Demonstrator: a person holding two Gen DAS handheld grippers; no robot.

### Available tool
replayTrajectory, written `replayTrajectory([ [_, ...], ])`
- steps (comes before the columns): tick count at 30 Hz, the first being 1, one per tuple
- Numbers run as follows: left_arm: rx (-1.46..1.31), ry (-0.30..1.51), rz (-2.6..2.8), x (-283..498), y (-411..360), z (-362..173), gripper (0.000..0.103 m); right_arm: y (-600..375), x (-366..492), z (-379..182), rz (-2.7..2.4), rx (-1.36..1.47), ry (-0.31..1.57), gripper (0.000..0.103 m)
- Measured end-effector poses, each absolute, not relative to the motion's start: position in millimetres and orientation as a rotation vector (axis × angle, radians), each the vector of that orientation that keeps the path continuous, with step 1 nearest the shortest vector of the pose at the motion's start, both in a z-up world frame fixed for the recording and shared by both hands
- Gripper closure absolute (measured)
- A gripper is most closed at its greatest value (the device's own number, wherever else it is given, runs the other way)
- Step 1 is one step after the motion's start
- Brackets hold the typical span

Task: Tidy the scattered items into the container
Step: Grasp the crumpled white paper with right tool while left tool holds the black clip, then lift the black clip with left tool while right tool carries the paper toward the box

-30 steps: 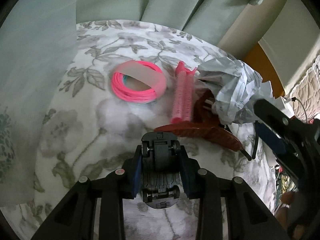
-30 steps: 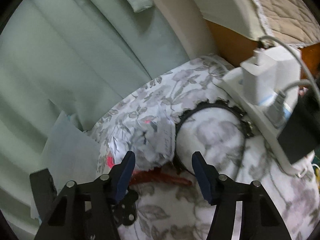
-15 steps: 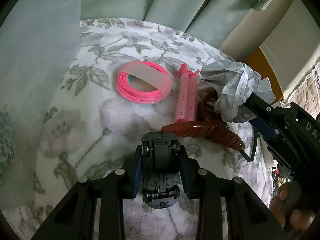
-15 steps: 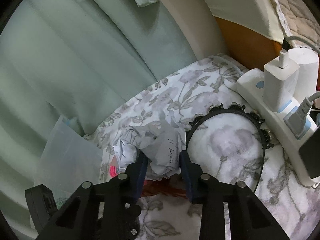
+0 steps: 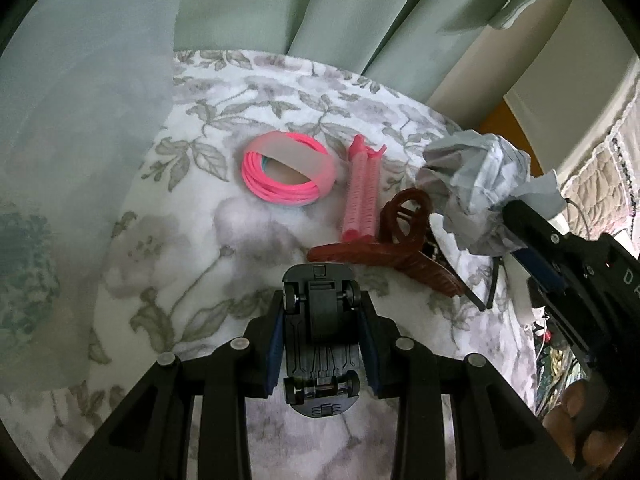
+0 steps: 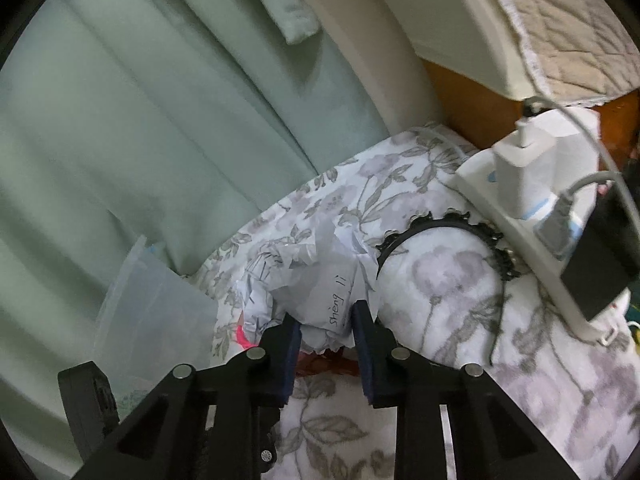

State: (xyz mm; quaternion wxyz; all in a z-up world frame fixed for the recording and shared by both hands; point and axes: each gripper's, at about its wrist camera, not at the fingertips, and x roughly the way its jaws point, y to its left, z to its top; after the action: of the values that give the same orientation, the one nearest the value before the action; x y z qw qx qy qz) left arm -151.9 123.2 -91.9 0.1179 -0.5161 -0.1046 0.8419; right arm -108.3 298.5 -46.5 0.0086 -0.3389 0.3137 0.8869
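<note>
My left gripper [image 5: 320, 344] is shut on a black toy car [image 5: 319, 336], held above the floral cloth. Ahead of it lie a coil of pink bands [image 5: 286, 174], a pink hair roller [image 5: 362, 196] and a brown hair claw [image 5: 396, 248]. My right gripper [image 6: 326, 328] is shut on a crumpled paper ball [image 6: 316, 280], which also shows at the right of the left wrist view [image 5: 476, 184]. A black headband [image 6: 448, 236] lies right of the paper. A translucent container [image 6: 148, 312] stands at the left by the curtain; its wall also fills the left of the left wrist view [image 5: 80, 128].
A white power strip [image 6: 532, 224] with chargers and cables lies along the right edge. A green curtain [image 6: 140, 100] hangs behind the table. The floral cloth [image 5: 160, 272] covers the surface. A bed edge with a quilt [image 6: 560, 20] is at far right.
My right gripper moved onto the paper ball and closed from wide open to gripping it. My left gripper with the toy car hardly moved.
</note>
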Motion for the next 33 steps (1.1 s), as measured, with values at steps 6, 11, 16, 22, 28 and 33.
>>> replayTrajectory([
  [6,-1.441,-0.297,2.488,-134,120,-65,0.069,300,-84,-25,2.774,-0.993,1.0,0.075],
  [11,-1.365,-0.318,2.529,-120,112,-34,0.069,294,-66,-5,2.79,-0.951,1.017,0.075],
  [16,-1.295,-0.345,2.577,-107,100,-5,0.069,284,-53,19,2.847,-0.897,1.031,0.075],
  [22,-1.216,-0.377,2.609,-93,86,26,0.069,267,-35,63,2.935,-0.782,0.989,0.075],
  [28,-1.086,-0.462,2.661,-81,65,60,0.069,262,-12,95,2.981,-0.66,0.97,0.075],
  [33,-0.958,-0.541,2.699,-75,40,99,0.069,252,-11,111,3.007,-0.623,0.952,0.076],
])
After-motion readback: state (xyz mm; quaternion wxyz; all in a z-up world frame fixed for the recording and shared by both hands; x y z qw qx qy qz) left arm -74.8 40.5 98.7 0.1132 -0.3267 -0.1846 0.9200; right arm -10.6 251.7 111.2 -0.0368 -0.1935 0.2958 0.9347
